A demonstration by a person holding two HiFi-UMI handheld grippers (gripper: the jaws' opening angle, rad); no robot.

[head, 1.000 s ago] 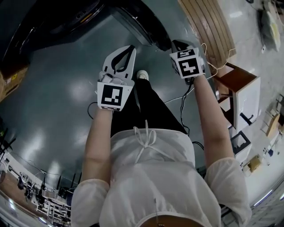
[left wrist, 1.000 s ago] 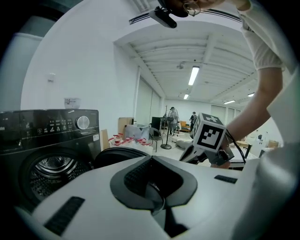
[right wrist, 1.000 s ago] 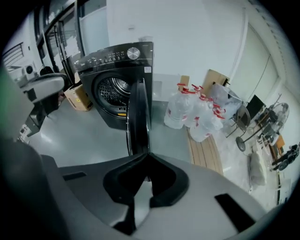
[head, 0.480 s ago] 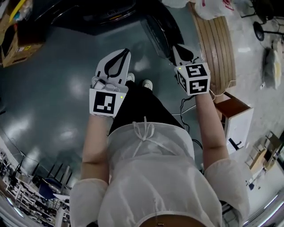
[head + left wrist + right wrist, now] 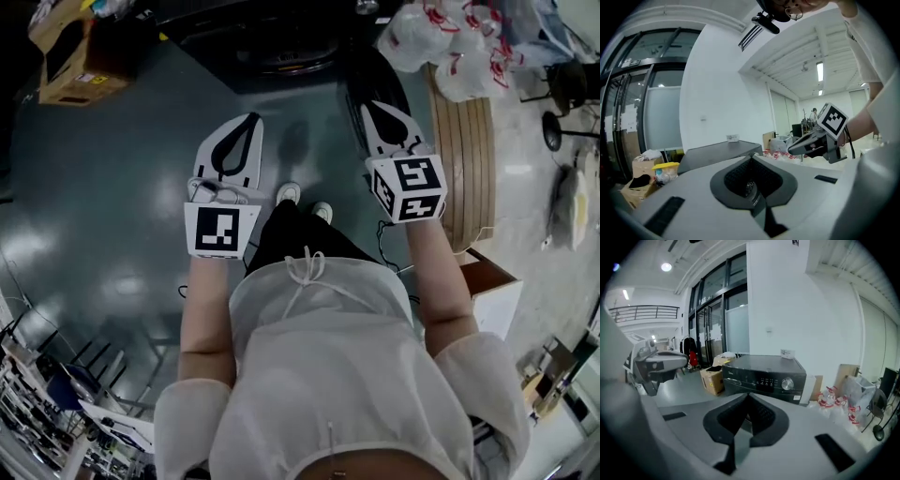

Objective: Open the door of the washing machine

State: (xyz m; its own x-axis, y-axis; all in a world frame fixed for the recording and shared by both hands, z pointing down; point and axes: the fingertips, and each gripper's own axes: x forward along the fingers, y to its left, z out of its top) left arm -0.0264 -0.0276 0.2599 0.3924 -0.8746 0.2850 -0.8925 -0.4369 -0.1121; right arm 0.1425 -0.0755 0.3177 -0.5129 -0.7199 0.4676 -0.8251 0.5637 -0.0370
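**Both grippers raised toward the washing machine, fingers closed and empty**

**Head view.** Compared with a second ago, the left gripper [image 5: 246, 120] and right gripper [image 5: 368, 106] have lifted away from the person's lap. They now point at the black front-loading washing machine [image 5: 262, 37] and are well apart from it. The machine has moved from the top left corner to the top centre of the picture. A heap of white plastic bags with red print [image 5: 441, 37] has come into sight at the top right. A brown cardboard box [image 5: 75, 66] now lies at the top left. Both pairs of fingers are pressed tip to tip as before, with nothing in them. Counted, there are two grippers, one machine, one box, one pale slatted wooden panel [image 5: 464, 159] and two white shoes [image 5: 289, 193]. The bags are too bunched to count. The machine's round door shows only faintly on its dark front.

**Left gripper view.** The left gripper [image 5: 751, 159] has its fingers meeting at the tips and holds nothing. Beyond them is the washing machine [image 5: 717, 151], seen as a flat dark top carrying one white label. The cardboard box [image 5: 647, 178] is at the left and the right gripper [image 5: 791, 150] at the right.

**Right gripper view.** The right gripper [image 5: 749, 401] is closed and empty. One washing machine [image 5: 764, 373] stands ahead with one silver knob [image 5: 787, 383]; its door is hidden behind the fingers. One cardboard box [image 5: 712, 378] sits just left of it and the plastic bags [image 5: 829, 399] to its right. The left gripper [image 5: 686, 361] is at the left edge.
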